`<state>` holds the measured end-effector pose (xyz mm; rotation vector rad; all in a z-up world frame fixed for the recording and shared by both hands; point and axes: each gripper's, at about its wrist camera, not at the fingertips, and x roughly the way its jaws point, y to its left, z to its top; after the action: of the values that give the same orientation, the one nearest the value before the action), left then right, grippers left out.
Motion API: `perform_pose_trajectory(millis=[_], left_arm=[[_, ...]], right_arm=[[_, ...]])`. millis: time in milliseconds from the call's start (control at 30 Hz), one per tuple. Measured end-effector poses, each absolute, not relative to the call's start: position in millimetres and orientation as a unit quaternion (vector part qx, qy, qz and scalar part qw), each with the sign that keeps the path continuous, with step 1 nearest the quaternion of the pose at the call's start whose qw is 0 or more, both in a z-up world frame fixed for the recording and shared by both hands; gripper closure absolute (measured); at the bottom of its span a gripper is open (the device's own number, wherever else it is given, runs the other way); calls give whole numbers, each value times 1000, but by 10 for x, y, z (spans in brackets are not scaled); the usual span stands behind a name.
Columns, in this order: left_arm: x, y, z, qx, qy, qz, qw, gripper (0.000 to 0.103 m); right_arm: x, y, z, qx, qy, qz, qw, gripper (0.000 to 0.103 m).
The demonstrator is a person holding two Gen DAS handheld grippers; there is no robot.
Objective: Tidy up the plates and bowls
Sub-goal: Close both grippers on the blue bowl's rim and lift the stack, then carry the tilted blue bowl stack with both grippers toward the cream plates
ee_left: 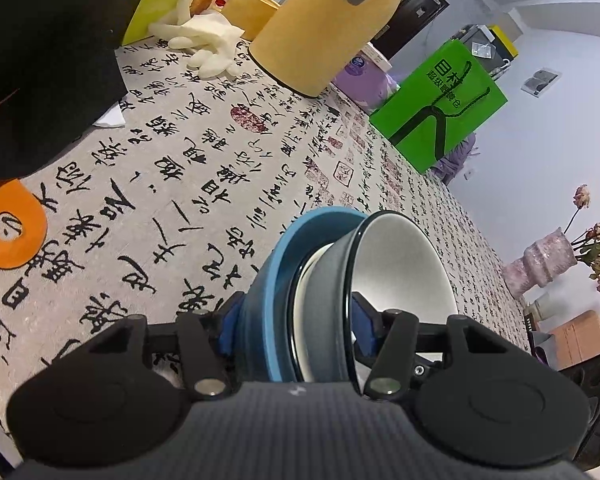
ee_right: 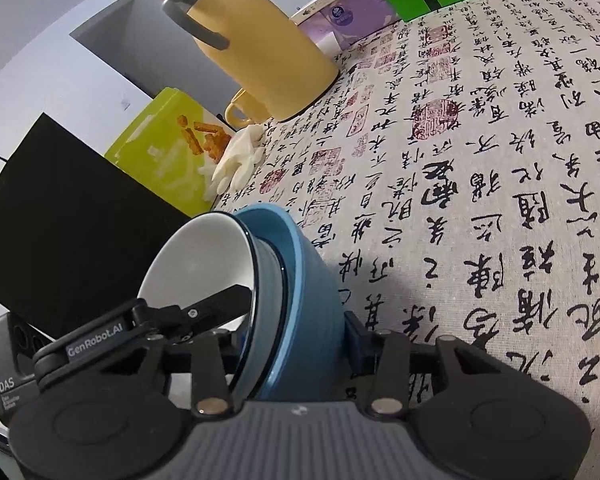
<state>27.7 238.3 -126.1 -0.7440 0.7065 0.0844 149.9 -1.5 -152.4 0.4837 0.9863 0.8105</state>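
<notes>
A blue bowl [ee_left: 268, 280] holds a nested grey bowl with a white inside [ee_left: 404, 264]; both appear again in the right wrist view, blue bowl [ee_right: 300, 300] and white inside [ee_right: 200, 264]. My left gripper [ee_left: 296, 320] is shut across the stack's wall, one blue pad outside on the blue bowl, the other inside the grey bowl. My right gripper [ee_right: 296, 340] grips the stack from the opposite side: its right pad [ee_right: 356, 344] presses the blue bowl's outside, and its left pad is hidden. The left gripper's black finger [ee_right: 208, 312] reaches into the white bowl.
On the calligraphy tablecloth [ee_left: 180, 152] stand a yellow thermos jug [ee_left: 324, 28], a yellow mug [ee_left: 252, 8], white gloves [ee_left: 204, 44], a black box [ee_left: 40, 60], a green bag [ee_left: 440, 104] and a vase of dried flowers [ee_left: 540, 264]. An orange object [ee_left: 8, 232] lies at the left.
</notes>
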Motion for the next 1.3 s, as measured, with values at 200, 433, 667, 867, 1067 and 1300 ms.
perform_pose_trajectory(millis=[200, 433, 667, 867, 1067, 1300], left_arm=[[277, 2377, -1246, -360, 342, 46, 867, 48], [280, 2371, -1235, -360, 345, 51, 865, 47], [282, 2351, -1210, -358, 345, 57, 866, 47], [292, 2329, -1201, -355, 346, 58, 866, 47], [292, 2307, -1181, -354, 344, 56, 868, 47], [278, 2289, -1142, -354, 340, 55, 870, 47]], right_arm=[[1523, -27, -1519, 228, 462, 370, 773, 61], [1527, -6, -1506, 229, 468, 367, 770, 61], [1526, -3, -1512, 229, 471, 368, 768, 61], [1521, -35, -1513, 232, 473, 369, 766, 61], [1500, -94, -1495, 236, 469, 369, 767, 61], [1484, -116, -1452, 238, 466, 371, 768, 61]])
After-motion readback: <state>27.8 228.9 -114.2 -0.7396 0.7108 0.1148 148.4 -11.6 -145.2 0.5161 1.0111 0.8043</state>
